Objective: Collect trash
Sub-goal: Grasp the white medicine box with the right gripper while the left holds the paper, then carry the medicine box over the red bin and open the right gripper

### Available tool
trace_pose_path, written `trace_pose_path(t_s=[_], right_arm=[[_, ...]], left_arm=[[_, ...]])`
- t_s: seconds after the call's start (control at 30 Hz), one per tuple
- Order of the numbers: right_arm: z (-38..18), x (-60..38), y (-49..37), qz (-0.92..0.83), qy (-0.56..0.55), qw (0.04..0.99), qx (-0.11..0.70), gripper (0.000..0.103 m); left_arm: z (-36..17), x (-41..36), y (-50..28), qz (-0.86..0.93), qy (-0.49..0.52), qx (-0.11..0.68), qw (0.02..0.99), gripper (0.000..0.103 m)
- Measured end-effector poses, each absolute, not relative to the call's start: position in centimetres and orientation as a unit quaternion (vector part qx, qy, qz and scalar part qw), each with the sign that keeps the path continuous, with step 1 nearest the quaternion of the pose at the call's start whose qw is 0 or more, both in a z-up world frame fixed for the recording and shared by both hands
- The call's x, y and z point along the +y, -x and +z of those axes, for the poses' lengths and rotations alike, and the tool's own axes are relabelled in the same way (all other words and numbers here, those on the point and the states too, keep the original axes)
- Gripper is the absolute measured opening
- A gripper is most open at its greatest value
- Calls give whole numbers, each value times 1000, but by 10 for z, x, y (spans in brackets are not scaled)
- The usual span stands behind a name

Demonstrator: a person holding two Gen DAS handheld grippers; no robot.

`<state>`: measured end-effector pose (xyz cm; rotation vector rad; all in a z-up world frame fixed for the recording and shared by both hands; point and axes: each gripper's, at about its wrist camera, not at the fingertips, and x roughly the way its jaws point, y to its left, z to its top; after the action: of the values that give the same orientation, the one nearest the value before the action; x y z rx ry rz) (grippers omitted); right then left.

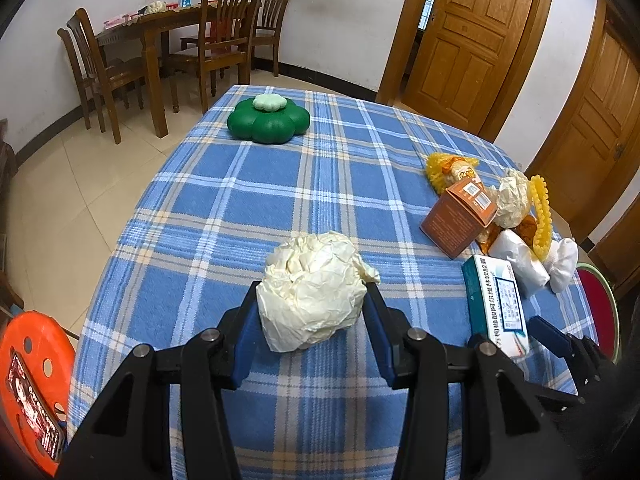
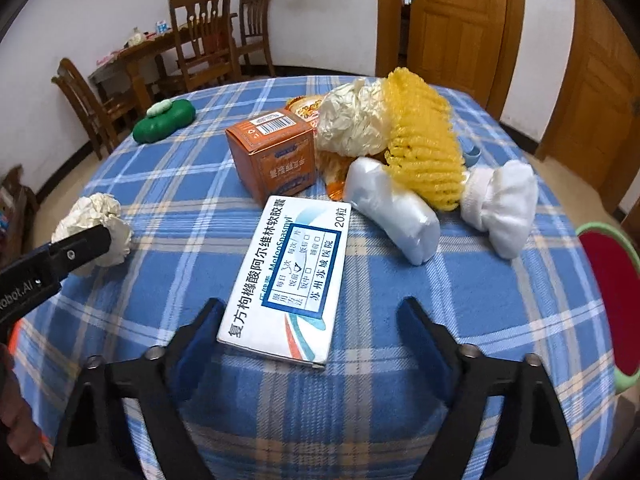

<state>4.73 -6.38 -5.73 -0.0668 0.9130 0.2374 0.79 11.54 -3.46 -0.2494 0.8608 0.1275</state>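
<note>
- Nearest to us, the left gripper (image 1: pixel 312 320) is clenched on a crumpled ball of cream tissue paper (image 1: pixel 314 292), its blue pads pressing both sides of the wad, which rests on the blue plaid tablecloth (image 1: pixel 208 208) near the table's near edge.
- From the right wrist view, that same paper ball (image 2: pixel 94 222) sits at the left side of the table with the left gripper's black finger across it.
- Our right gripper (image 2: pixel 312 334) stands released, jaws spread wide; the white and teal medicine box with Chinese print (image 2: pixel 290 276) lies flat between them, its near left corner close to the left finger, though we cannot tell if they touch.
- Just beyond the box lies a white plastic-wrapped packet (image 2: pixel 392 208), and to its right a bundled white cloth (image 2: pixel 500 204).
- Farther back, an orange cardboard carton (image 2: pixel 274 156) stands upright, beside a second crumpled cream paper wad (image 2: pixel 352 126) and a yellow foam fruit net (image 2: pixel 424 140), all crowded together and touching.
- At the far left of the table sits a dark green flower-shaped container with a pale green lid (image 1: pixel 268 120), well apart from the trash pile.
- Off the table's right edge we see a red stool with a green rim (image 2: pixel 608 304), and at the left an orange plastic stool (image 1: pixel 32 372).
- Farthest off, a wooden dining table with chairs (image 1: pixel 168 40) stands against the wall.
</note>
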Motion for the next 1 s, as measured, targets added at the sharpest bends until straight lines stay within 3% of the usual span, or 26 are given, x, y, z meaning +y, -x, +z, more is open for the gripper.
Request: trace_pose_path(t_s=[0.07, 0.13, 0.4, 1.0], right_arm=[[-57, -64, -46, 108, 47, 894, 433, 62], [-56, -67, -46, 111, 48, 896, 428, 52], [-51, -83, -40, 125, 24, 894, 429, 52], [14, -155, 3, 94, -4, 937, 338, 52]], left_arm=[[-34, 114, -7, 60, 121, 416, 900, 49], [-33, 112, -5, 59, 119, 416, 899, 49], [-24, 102, 0, 45, 116, 410, 903, 49], [16, 56, 7, -26, 110, 391, 914, 49]])
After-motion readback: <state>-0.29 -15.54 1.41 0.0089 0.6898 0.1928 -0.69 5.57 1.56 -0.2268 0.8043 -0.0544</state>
